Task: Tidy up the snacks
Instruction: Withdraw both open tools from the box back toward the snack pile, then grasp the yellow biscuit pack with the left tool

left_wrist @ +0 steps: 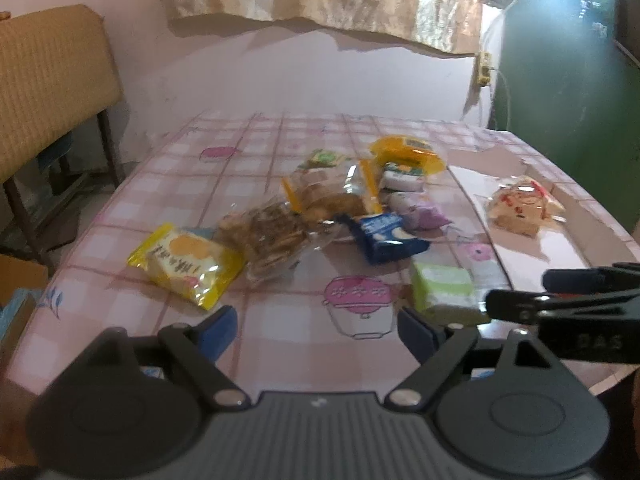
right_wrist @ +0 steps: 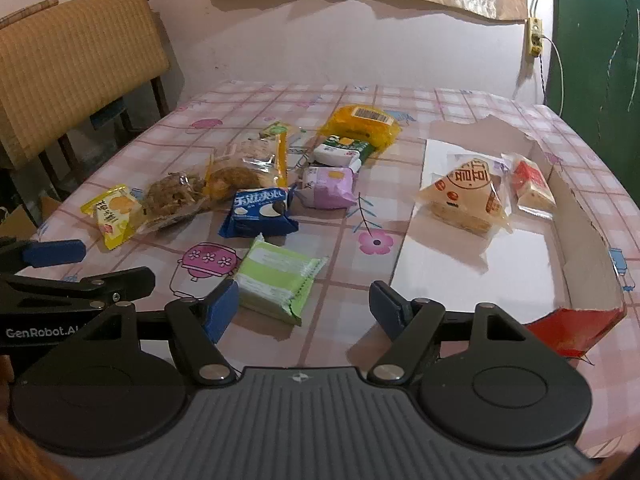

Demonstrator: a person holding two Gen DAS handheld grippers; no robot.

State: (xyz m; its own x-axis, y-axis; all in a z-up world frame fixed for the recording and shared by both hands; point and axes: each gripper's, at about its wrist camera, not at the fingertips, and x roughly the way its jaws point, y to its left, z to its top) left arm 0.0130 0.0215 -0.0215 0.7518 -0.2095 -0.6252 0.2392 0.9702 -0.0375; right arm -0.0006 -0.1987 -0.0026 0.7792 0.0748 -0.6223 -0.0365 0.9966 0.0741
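Several snack packets lie scattered on the pink checked tablecloth (right_wrist: 344,96). Nearest is a green packet (right_wrist: 276,280), just ahead of my right gripper (right_wrist: 304,308), close to its left fingertip. Behind it lie a blue packet (right_wrist: 260,212), a purple packet (right_wrist: 328,186), a yellow packet (right_wrist: 112,216) and clear cookie bags (right_wrist: 172,196). A torn cardboard box (right_wrist: 460,276) at the right holds a triangular packet (right_wrist: 464,196) and a red packet (right_wrist: 532,188). My left gripper (left_wrist: 316,332) hangs over the table's near edge, left of the green packet (left_wrist: 444,292). Both grippers are open with nothing between their fingers.
A woven-backed chair (right_wrist: 72,60) stands left of the table. The pink wall (right_wrist: 320,48) runs behind it, a green door (right_wrist: 592,40) stands at the right, and a cable hangs from a socket (right_wrist: 534,36). An orange bag (right_wrist: 360,124) lies farthest back.
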